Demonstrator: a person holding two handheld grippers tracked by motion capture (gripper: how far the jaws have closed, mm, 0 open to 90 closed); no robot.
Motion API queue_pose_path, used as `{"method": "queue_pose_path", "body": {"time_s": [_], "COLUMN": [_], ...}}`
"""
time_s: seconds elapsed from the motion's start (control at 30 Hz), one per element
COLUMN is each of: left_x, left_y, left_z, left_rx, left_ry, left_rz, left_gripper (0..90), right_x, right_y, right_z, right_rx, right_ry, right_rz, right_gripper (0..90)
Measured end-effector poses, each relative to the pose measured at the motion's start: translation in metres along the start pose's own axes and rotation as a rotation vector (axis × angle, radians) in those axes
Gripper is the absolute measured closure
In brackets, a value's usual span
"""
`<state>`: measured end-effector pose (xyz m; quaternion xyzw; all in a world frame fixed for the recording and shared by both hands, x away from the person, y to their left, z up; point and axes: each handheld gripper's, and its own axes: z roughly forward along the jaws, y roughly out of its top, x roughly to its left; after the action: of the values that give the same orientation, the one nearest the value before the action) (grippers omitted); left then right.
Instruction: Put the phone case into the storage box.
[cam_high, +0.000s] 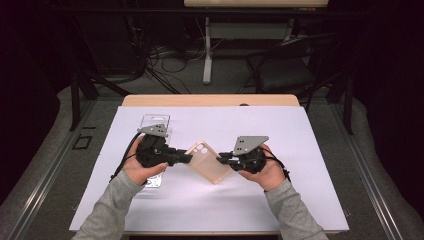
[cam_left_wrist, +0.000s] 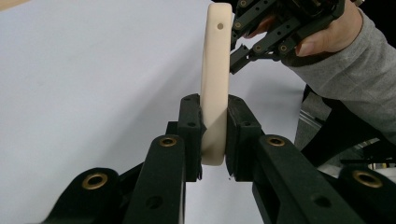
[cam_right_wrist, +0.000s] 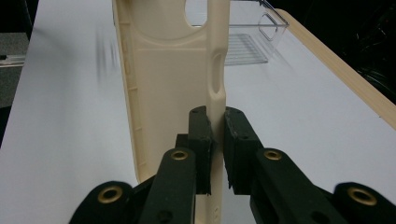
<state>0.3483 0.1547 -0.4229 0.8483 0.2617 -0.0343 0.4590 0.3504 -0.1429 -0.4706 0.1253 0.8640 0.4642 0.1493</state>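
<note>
Cream silicone phone case (cam_high: 209, 162) hangs above the white worktop (cam_high: 300, 130), my left claw (cam_high: 186, 158) clenched on one edge, my right claw (cam_high: 223, 159) on the opposite rim. I'd keep both grips even and avoid twisting it.

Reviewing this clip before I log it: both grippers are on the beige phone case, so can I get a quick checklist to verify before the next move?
1. Left gripper clamped on the phone case edge: ok, pads press both sides.
2. Right gripper clamped on the opposite side wall: ok.
3. Case lifted off the white sheet: cannot tell.
4. Case undamaged: ok, no crack seen in the gripper views.
5. Clear plastic tray apart from the case: ok.
6. Trailing cable free of the case: ok.
</note>
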Motion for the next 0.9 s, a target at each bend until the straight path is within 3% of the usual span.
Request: {"method": "queue_pose_path", "body": {"time_s": [0.3, 0.5, 0.7, 0.8, 0.9], "left_x": [0.001, 0.002, 0.005, 0.006, 0.007], "left_y": [0.000, 0.000, -0.001, -0.001, -0.001], "left_z": [-0.001, -0.002, -0.004, -0.005, -0.006], "left_rx": [-0.019, -0.043, -0.085, -0.102, -0.108], "left_ry": [0.008, 0.022, 0.068, 0.091, 0.117], "left_rz": [0.001, 0.010, 0.022, 0.022, 0.015], "left_gripper": [74.4, 66.1, 57.5, 56.8, 55.5], "right_x": [0.000, -0.001, -0.003, -0.005, -0.007], "right_y": [0.000, 0.000, -0.001, -0.001, -0.002], "right_z": [-0.001, -0.002, -0.005, -0.008, -0.011], "right_rx": [-0.002, 0.002, 0.006, 0.015, 0.009], "right_ry": [-0.010, -0.022, -0.052, -0.104, -0.123], "right_rz": [-0.005, -0.001, 0.025, 0.045, 0.073], "right_gripper": [82.6, 82.6, 82.6, 82.5, 82.5]}}
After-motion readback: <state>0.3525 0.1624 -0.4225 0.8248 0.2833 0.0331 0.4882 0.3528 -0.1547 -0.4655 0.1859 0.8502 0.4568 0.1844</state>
